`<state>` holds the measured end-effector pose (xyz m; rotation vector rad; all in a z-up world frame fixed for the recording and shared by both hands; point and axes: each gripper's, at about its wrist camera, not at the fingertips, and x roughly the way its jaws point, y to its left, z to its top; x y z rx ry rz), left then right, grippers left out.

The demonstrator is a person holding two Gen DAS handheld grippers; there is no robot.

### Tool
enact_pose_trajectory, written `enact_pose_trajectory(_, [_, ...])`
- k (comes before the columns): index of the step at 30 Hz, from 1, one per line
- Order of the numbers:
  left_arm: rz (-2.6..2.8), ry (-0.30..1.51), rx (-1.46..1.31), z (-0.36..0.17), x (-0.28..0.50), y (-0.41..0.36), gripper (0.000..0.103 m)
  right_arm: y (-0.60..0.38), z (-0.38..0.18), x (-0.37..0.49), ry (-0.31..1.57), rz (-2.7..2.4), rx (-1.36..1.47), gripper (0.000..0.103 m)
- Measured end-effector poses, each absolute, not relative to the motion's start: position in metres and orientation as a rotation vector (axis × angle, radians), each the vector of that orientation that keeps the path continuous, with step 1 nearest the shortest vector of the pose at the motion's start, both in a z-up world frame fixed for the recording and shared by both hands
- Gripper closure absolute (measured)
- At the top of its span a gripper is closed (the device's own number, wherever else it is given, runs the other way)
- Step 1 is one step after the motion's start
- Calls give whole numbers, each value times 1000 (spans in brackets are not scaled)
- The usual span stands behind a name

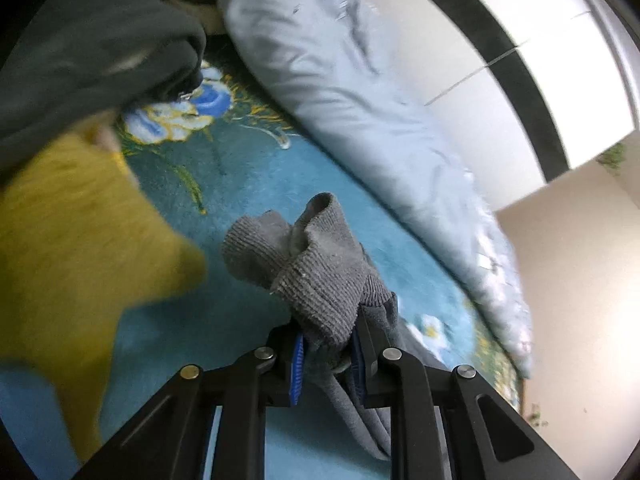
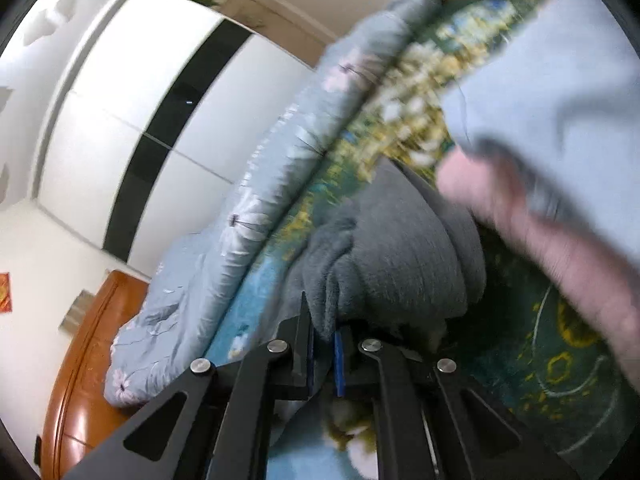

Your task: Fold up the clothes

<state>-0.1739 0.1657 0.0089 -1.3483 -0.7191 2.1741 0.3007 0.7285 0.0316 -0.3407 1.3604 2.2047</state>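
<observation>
Left wrist view: the left gripper [image 1: 326,354] is clenched on a grey knitted garment [image 1: 316,264], whose ribbed cuff stands up bunched between the two black fingers while more of the grey cloth hangs down behind them. Below lies a blue bedspread [image 1: 248,184] with a flower pattern. A blurred yellow cloth [image 1: 76,232] covers the bedspread's left side, with a dark grey cloth [image 1: 92,52] above it. A pale blue quilt [image 1: 340,92] lies rolled along the bedspread's far edge, and a white wardrobe [image 1: 552,92] with a black strip stands beyond. Right wrist view: the right gripper [image 2: 324,354] grasps a fold of the same grey garment [image 2: 396,248], which bulges upward just ahead of the fingers over the bedspread [image 2: 532,340]. A blurred hand [image 2: 540,240] in a light blue sleeve [image 2: 560,100] crosses the upper right. The quilt [image 2: 224,248] runs along the bedspread's left edge, beside a wooden bed frame [image 2: 88,352] and the wardrobe [image 2: 132,120].
</observation>
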Motion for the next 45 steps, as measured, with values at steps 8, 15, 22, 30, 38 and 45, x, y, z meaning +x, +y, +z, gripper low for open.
enact_pose_trajectory(8, [2124,-637,-1291,14,-56,89,82,700,41,362,1227,2324,-552,96])
enact_pose_trajectory(15, [2065,-759,-1410,-38,-21,40,82,690,3,391,1275,2267,-657,95])
enact_pose_trajectory(22, [2143,-557,-1478,-50,-9,46,75,667,9,397,1226,2203,-684,88])
enact_pose_trajectory(30, [2130,-534,-1394,-34,10,24,70,609,42,405,990,2256,-714,71])
enact_pose_trajectory(38, [2138,-597,-1311,-20,4,17,66,546,35,316,1106,2499,-726,59])
enact_pose_trajectory(45, [2117,-540,-1244,-18,10,26,62,506,5,262,1177,2570,-880,59])
